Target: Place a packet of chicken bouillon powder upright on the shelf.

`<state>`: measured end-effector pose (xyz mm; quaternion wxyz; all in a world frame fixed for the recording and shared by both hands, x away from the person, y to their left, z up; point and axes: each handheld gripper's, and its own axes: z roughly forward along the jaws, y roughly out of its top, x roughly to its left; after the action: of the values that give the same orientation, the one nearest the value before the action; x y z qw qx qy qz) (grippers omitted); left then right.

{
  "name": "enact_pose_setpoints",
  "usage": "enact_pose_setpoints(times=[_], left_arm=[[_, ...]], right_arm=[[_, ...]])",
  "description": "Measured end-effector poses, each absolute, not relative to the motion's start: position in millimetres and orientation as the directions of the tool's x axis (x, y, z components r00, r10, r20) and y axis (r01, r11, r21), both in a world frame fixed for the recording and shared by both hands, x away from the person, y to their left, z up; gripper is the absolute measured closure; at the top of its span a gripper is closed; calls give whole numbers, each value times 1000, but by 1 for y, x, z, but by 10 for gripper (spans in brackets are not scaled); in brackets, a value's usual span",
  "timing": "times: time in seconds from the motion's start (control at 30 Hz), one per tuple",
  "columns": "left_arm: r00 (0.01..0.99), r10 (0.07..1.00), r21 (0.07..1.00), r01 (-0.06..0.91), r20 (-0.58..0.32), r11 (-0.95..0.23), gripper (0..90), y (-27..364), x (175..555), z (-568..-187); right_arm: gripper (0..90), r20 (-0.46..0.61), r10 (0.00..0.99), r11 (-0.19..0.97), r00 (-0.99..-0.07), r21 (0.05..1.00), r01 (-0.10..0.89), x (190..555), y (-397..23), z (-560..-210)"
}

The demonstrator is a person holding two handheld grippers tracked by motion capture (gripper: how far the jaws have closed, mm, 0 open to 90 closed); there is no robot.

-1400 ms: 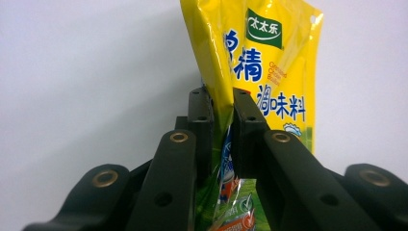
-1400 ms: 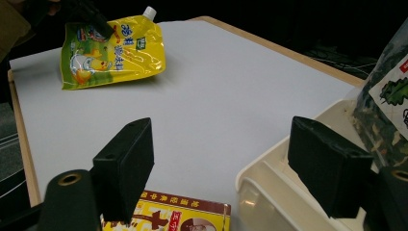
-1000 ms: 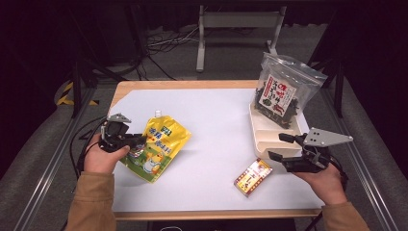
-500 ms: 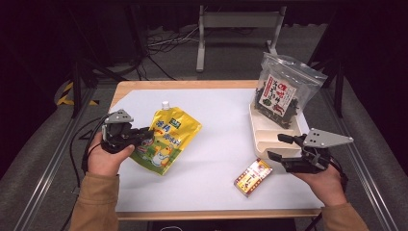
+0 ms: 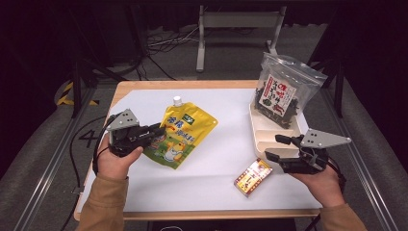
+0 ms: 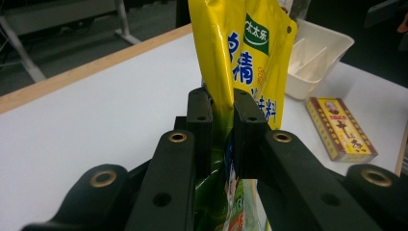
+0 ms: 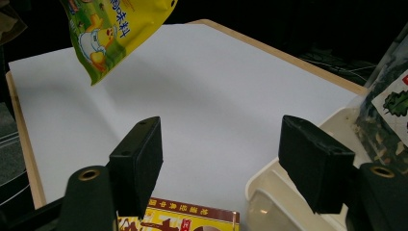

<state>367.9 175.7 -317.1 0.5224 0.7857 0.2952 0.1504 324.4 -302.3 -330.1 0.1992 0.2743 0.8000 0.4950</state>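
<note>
**Yellow pouch: lift and transfer in progress**

The yellow pouch (image 5: 180, 137) is hanging clear of the white table (image 5: 216, 159), over its left half, with its white cap (image 5: 177, 100) pointing toward the far edge. The left gripper (image 5: 156, 136) is clenching the pouch at its left side; in the left gripper view the jaws are pressing flat on the yellow film (image 6: 226, 62) from both sides, and the pouch is standing upright above them.

The right gripper (image 5: 276, 147) is waiting at the right of the table, near the white tray (image 5: 269, 137). Its jaws have just been closing, yet they are standing apart with nothing between them. A small red-and-yellow box (image 5: 252, 177) is lying just beside it on the table, and a clear bag of dark dried food (image 5: 284, 91) is standing in the far end of the tray.

Step in hand, as judged: the carry phase, with the pouch already raised.

Next move, as judged: the left gripper is likely heading for the tray. This calls for:
- a steady grip, since the film is smooth and the pouch is hanging by one side;
- clearance over the tray wall;
- a free compartment, away from the bag.
</note>
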Motion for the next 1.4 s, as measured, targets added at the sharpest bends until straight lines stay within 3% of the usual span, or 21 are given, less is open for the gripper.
enact_pose_setpoints(times=[0.43,0.7,1.4], left_arm=[[825,561,924,267,-71,-275,804,151,363,-321],[826,556,944,251,-94,-213,804,145,361,-322],[859,501,951,238,-111,-196,801,126,356,-326]], right_arm=[[328,-16,598,355,-801,901,247,330,-280,-333],[328,2,581,343,-814,907,247,339,-261,-332],[329,139,545,274,-827,902,332,368,-218,-345]])
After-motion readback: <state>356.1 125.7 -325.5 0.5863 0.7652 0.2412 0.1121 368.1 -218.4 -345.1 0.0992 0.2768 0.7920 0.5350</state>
